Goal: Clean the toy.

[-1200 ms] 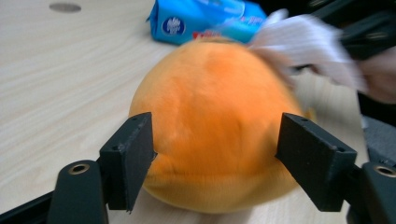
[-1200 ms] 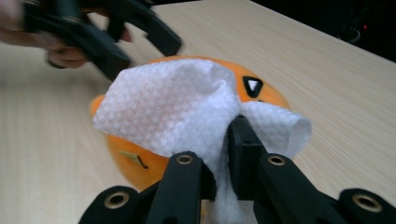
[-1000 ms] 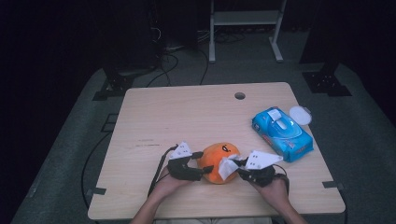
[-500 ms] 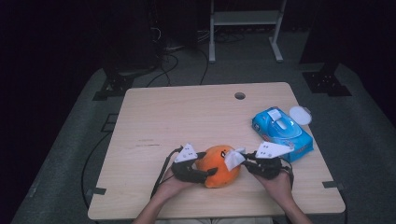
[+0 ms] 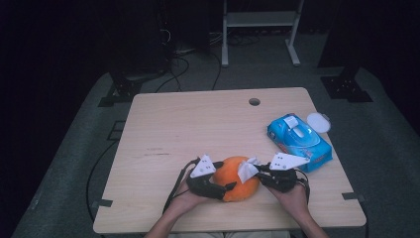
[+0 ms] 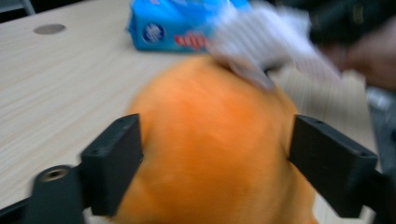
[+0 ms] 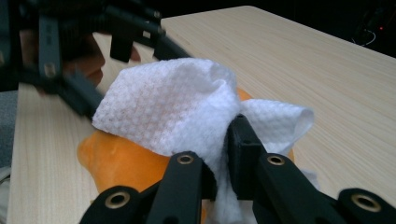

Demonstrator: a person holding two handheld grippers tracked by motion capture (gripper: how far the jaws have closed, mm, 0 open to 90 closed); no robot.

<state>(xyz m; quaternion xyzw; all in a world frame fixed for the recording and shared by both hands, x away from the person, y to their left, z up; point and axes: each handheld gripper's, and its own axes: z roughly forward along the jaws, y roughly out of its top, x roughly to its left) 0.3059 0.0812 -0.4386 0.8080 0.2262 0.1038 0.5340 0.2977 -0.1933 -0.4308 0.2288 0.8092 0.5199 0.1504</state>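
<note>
An orange plush toy [image 5: 238, 182] lies near the table's front edge. My left gripper [image 5: 225, 191] comes at it from the left. In the left gripper view the toy [image 6: 210, 140] sits between the wide-spread jaws of this gripper [image 6: 215, 135]; they have just been opening and show no squeeze on it. My right gripper [image 5: 258, 173] is shut on a white wipe [image 5: 246, 168] and holds it against the toy's upper right side. The right gripper view shows the crumpled wipe [image 7: 173, 107] pinched in the gripper [image 7: 219, 144] over the toy [image 7: 116, 158].
A blue pack of wipes [image 5: 298, 141] lies at the right of the wooden table [image 5: 198, 129], with a round white lid [image 5: 317, 122] beside it. A small hole [image 5: 254, 101] marks the far edge. The floor around is dark, with cables and stands.
The left jaws stand wider around the toy than before. The right gripper with the wipe has shifted a little up along the toy's right side.
</note>
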